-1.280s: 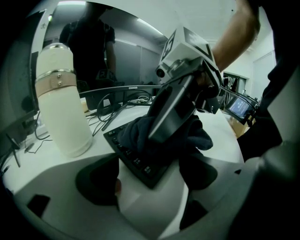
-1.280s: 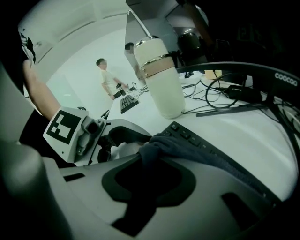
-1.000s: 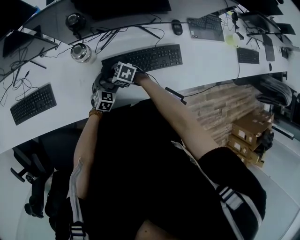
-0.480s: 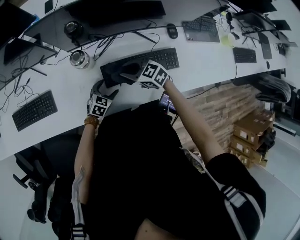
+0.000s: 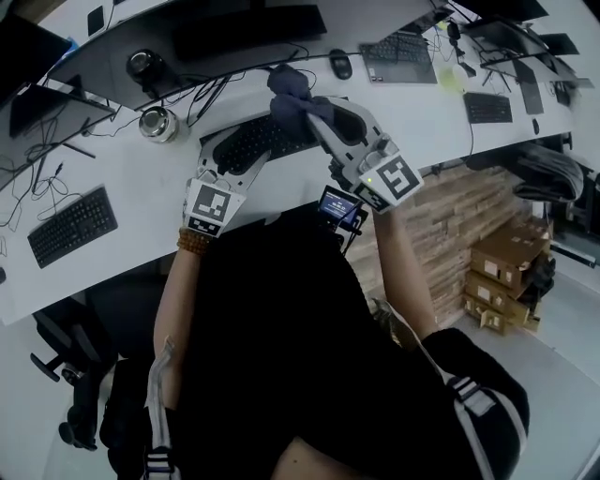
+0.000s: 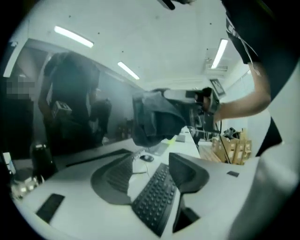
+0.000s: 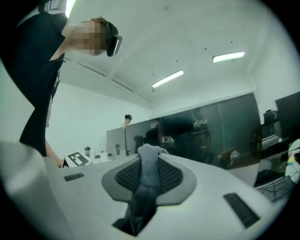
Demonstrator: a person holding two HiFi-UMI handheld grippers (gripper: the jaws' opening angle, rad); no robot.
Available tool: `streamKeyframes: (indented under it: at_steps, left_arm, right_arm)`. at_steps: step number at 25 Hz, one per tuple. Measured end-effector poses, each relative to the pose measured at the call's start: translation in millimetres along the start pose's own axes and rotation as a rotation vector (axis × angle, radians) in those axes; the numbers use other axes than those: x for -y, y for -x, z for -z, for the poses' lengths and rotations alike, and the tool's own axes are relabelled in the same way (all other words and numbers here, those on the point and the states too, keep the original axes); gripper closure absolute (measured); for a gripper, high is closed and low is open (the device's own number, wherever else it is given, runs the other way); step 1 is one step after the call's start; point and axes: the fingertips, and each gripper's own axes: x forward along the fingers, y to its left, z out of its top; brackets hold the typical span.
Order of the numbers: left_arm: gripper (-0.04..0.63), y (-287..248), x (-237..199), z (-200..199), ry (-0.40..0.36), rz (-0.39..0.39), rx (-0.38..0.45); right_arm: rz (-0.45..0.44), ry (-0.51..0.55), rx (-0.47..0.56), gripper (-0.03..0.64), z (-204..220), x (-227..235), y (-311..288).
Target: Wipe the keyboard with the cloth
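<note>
Moved: since a second ago both grippers have risen off the desk (image 5: 122, 202), and the right gripper (image 5: 317, 117) has carried the cloth (image 5: 292, 96) up from the keyboard (image 5: 251, 141).
Desk: long and white, with a monitor (image 5: 244, 23) and cables (image 5: 211, 89) along its far side.
Keyboard: black, lying flat on the desk at centre, beneath both grippers.
Left gripper (image 5: 236, 156): over the keyboard's left part. Its jaws have just been closing and stand half apart. The keyboard shows in the gap but lies below, not pinched.
Right gripper: jaws nearly together, pinching the cloth.
Cloth: dark grey and bunched, hanging in the air above the keyboard's middle.
</note>
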Motion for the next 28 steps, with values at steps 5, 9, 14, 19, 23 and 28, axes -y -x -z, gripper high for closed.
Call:
streamKeyframes:
  at_steps: [5,9,14,19,23,28]
  left_arm:
    - [0.493,-2.9,-22.8,-67.3,0.067,-0.154,0.158]
    - [0.517,-7.3,-19.8,-70.3,0.069,-0.169,0.154]
    - [0.523,-6.0,-14.3,-67.4,0.064,-0.158,0.147]
    - [0.525,-2.9,-17.6,-69.1,0.065,-0.166,0.154]
    - [0.525,-0.8,-17.2,-73.2,0.068,-0.162,0.171]
    - [0.525,5.4,-13.6,-83.7,0.073,-0.133,0.217]
  right_arm:
    - [0.165,0.027,0.074,0.560,-12.7,5.9,30.1]
    - [0.226,-0.035,0.084,0.565,-1.3,9.0,43.4]
    - [0.238,-0.054,0.072,0.565,6.2,7.8,52.0]
    - [0.230,-0.041,0.067,0.566,4.7,5.3,50.3]
    - [0.218,-0.030,0.070,0.566,1.1,1.9,46.3]
    - [0.202,-0.030,0.080,0.566,-5.7,-5.0,41.5]
